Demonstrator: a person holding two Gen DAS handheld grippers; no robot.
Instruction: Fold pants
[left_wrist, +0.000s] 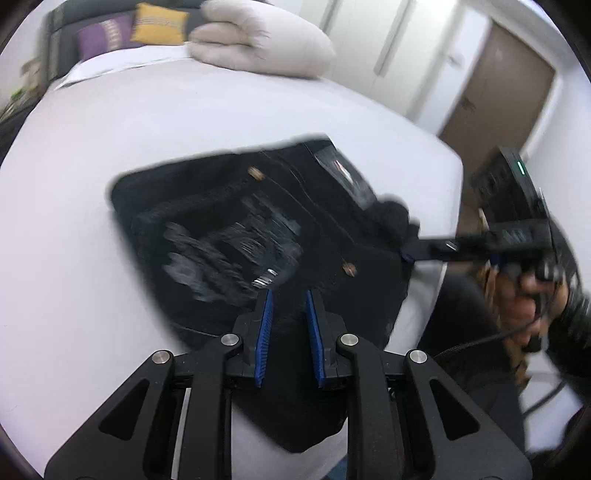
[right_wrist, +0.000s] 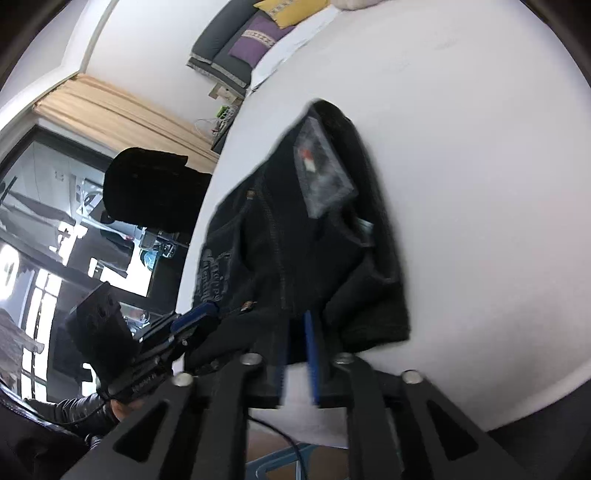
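Note:
Black jeans (left_wrist: 258, 229) lie bunched and partly folded on the white bed, back pocket and leather label up. They also show in the right wrist view (right_wrist: 295, 236). My left gripper (left_wrist: 289, 295) is over the near edge of the pants, its blue pads a small gap apart with dark cloth between and below them. My right gripper (right_wrist: 297, 321) has its pads close together on a fold of the pants' near edge. In the left wrist view the right gripper (left_wrist: 408, 251) grips the right edge of the pants.
The white bed (left_wrist: 110, 147) ends near the right (left_wrist: 450, 162). A folded beige duvet (left_wrist: 258, 40) and yellow and purple cushions (left_wrist: 159, 24) lie at the far end. A brown door (left_wrist: 495, 99) stands beyond. The left gripper (right_wrist: 195, 314) shows in the right wrist view.

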